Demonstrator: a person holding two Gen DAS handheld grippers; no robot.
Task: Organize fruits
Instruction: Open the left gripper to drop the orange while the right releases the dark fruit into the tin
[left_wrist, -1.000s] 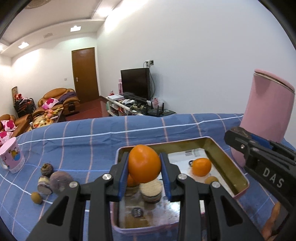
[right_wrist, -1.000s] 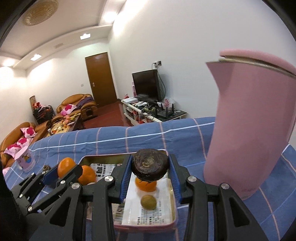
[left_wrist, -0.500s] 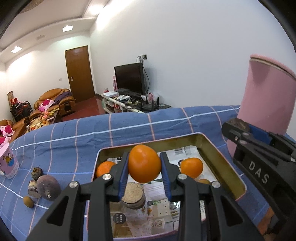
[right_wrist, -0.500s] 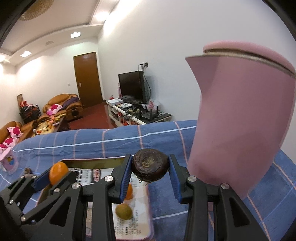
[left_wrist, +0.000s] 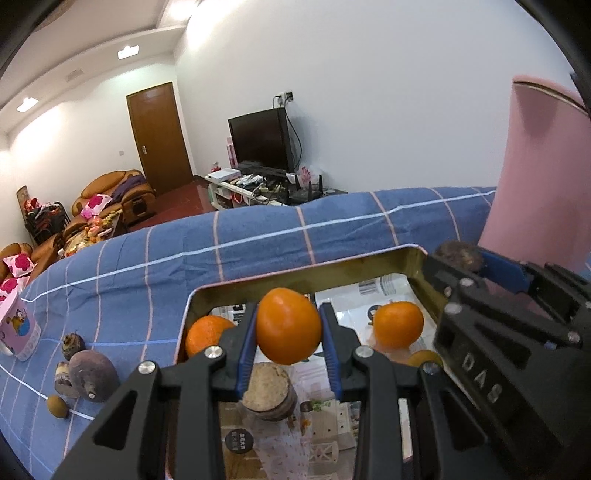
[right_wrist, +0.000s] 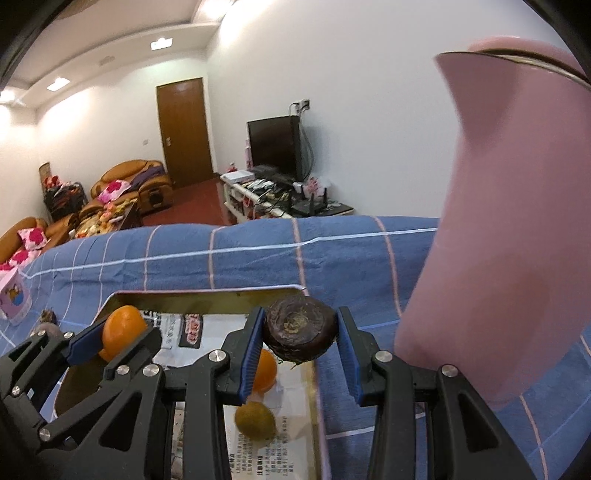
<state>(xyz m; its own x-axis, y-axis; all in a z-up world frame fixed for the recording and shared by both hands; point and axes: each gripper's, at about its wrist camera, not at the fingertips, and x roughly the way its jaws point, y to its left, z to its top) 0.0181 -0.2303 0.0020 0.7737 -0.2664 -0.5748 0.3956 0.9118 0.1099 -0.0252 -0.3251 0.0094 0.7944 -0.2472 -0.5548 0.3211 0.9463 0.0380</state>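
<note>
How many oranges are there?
3: one orange in the left gripper jaws, two in the tray, at left and right. Others may be hidden.

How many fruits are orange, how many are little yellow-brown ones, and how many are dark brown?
Orange: 3, the held orange in the left gripper and two tray oranges
Yellow-brown: 2, one in the tray at and one on the cloth at
Dark brown: 5, the held brown one in the right gripper, one in the tray, three on the cloth
Total: 10
</note>
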